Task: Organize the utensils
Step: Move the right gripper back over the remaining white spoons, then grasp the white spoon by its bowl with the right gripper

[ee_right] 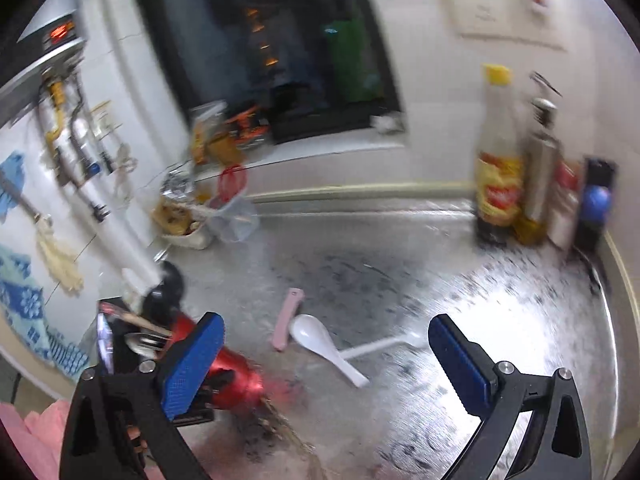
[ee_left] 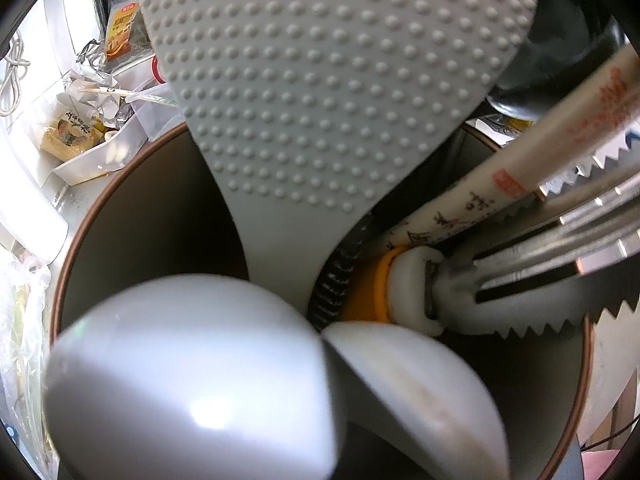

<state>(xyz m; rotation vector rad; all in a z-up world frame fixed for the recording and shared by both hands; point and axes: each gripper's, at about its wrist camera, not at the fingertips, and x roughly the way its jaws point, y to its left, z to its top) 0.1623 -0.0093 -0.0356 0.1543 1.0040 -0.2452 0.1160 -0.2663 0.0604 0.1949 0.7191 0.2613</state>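
Seen only from the left wrist, close up: inside of a brown-rimmed holder (ee_left: 120, 216), packed with two white spoon bowls (ee_left: 192, 376), a dimpled grey rice paddle (ee_left: 320, 80), an orange-and-white handle (ee_left: 384, 284), paper-sleeved chopsticks (ee_left: 520, 168) printed with red and black characters too blurred to read, steel fork tines (ee_left: 568, 240) and a serrated blade (ee_left: 560, 320). Left tool itself out of frame, closed to its narrowest. Seen only from the right wrist: red utensil cup (ee_right: 236, 376) at lower left, then a pink folded knife (ee_right: 286, 320), a white soup spoon (ee_right: 320, 340) and a white stick-handled piece (ee_right: 384, 346) lying on the steel bench (ee_right: 500, 320). Right tool (ee_right: 324, 364) above them, blue pads spread wide, nothing between. Far right, a yellow-capped sauce bottle (ee_right: 498, 168), label illegible.
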